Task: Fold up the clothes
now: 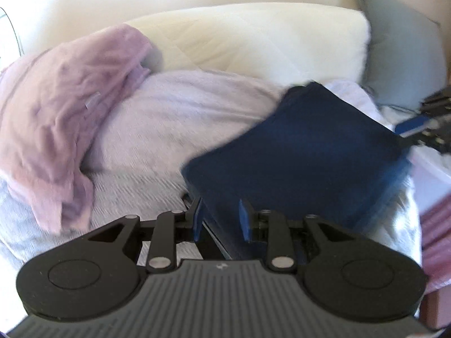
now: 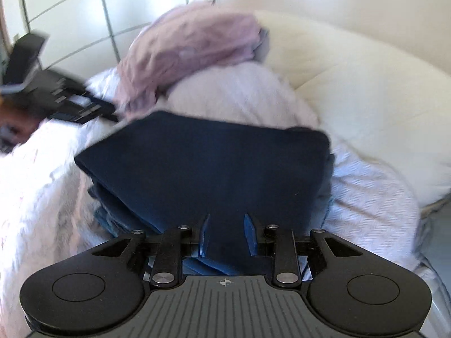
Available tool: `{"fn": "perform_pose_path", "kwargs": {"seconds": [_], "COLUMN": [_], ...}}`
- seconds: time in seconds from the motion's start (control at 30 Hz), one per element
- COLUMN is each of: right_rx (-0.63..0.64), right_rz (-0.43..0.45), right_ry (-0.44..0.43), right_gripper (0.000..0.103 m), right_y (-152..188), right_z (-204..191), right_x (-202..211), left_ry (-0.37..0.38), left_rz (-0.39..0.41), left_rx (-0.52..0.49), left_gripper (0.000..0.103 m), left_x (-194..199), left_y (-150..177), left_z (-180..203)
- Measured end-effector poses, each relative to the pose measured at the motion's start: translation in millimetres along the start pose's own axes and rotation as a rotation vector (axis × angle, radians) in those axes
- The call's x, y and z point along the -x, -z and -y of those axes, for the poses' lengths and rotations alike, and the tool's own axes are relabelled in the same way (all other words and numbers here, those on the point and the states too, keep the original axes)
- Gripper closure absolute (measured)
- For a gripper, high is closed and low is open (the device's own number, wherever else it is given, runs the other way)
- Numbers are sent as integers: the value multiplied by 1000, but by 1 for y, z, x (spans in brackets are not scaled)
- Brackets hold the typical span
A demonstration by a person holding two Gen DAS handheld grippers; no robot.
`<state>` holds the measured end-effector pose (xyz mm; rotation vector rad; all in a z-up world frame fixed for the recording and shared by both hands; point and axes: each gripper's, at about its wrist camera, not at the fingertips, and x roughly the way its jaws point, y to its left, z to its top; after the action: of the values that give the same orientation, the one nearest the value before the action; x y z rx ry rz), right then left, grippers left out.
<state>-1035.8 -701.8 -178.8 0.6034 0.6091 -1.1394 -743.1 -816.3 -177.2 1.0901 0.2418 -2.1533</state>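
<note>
Blue-padded fingers [image 1: 244,219] of the left gripper [image 1: 221,221] are set apart around the near edge of a folded navy garment [image 1: 298,152]; the right gripper [image 2: 229,235] is likewise spread apart at that garment's near edge, whether gripping cannot be told. Ahead of the fingers, the garment rests on a bed with a pale lilac cover [image 1: 180,112], a crumpled mauve cloth [image 1: 64,90] and a cream pillow [image 1: 253,39] beyond, with white panelled doors [image 2: 70,8] behind. No legible writing is seen.
</note>
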Motion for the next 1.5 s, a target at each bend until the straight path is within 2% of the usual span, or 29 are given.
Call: {"fn": "perform_pose_path", "kwargs": {"seconds": [0.07,0.2,0.3,0.43,0.47,0.5,0.53,0.57,0.73,0.83,1.0,1.1,1.23,1.37,1.5], "right_rx": [-28,-26,2,-60,-84,-110,-136,-161,-273,-341,-423,-424,-427,-418,-424], "right_rz": [-14,-61,-66,-63,-53,-45,-36,-30,-69,-75,-11,12,63,75,89], "right_ry": [17,26,39,58,69,83,96,104,143,206,296,313,349,355,363], "right_gripper": [72,72,72,70,59,38,29,23,23,23,23,23,23,23,23], "right_y": [8,28,25,20,21,23,26,29,57,69,84,86,89,91,92], "right_z": [-3,-8,-14,-14,-15,-18,-20,-25,-64,-94,-149,-184,-227,-259,-275], "right_x": [0,-19,-20,-9,-2,5,13,20,49,70,119,142,172,192,210], "left_ry": [7,-10,-23,-55,-61,-68,-74,-74,-76,-65,-92,-76,-59,-46,-58], "left_rz": [-51,-86,-95,-98,-99,-101,-106,-106,-96,-75,-17,13,57,76,94], "left_rx": [-19,2,3,33,57,81,105,121,188,230,254,286,267,281,310], "left_gripper": [79,79,79,79,78,73,62,57,28,26,22,20,20,20,20], "left_x": [-9,-32,-31,-15,-7,0,7,15,56,86,153,195,235,263,284], "left_y": [13,28,25,23,23,24,26,29,52,71,101,118,137,146,147], "left_z": [9,16,17,23,25,27,29,34,62,78,103,109,120,128,132]}}
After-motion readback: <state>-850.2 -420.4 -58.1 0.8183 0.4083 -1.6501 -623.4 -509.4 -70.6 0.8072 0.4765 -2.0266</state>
